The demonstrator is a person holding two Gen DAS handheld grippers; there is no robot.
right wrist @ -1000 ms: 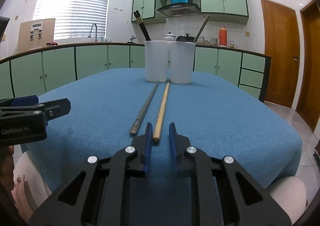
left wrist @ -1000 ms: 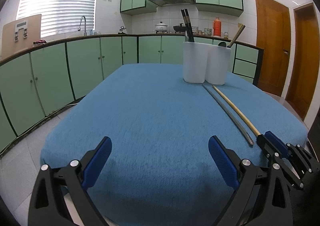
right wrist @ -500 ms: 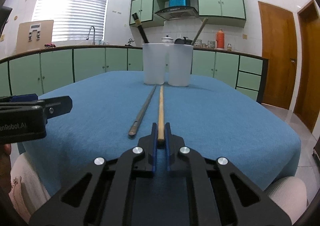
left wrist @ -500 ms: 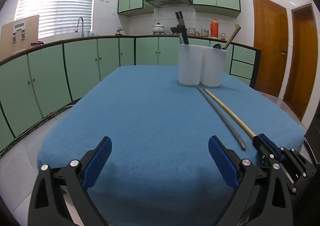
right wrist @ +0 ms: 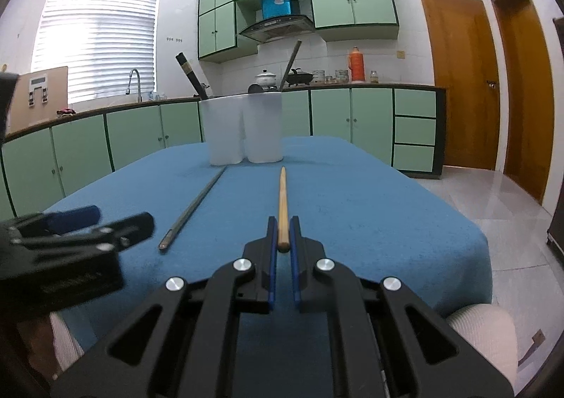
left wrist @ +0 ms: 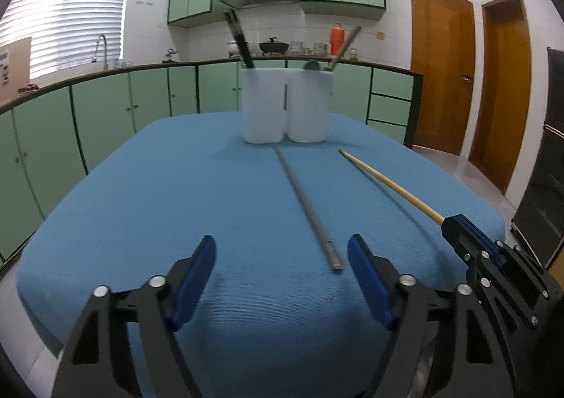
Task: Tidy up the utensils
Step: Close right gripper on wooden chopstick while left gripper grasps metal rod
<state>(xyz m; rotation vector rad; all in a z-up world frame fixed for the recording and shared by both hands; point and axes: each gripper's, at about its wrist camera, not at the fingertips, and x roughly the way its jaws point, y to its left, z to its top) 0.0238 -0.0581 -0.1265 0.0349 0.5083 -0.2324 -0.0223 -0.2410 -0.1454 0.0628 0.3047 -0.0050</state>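
Right wrist view: my right claw (right wrist: 283,247) now clamps the wooden chopstick (right wrist: 282,202), swung away from the grey chopstick (left wrist: 306,202) on the blue counter (left wrist: 176,186). Left claw (left wrist: 282,278) is closing, nothing gripped yet. Next, the white holder (left wrist: 285,105) beyond.

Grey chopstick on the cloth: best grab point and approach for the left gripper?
Take the grey chopstick at its near blunt end, coming in low from the table's near edge. It lies flat, pointing at the white holder, with that end just ahead of the left gripper, whose jaws are closing with nothing between them yet.
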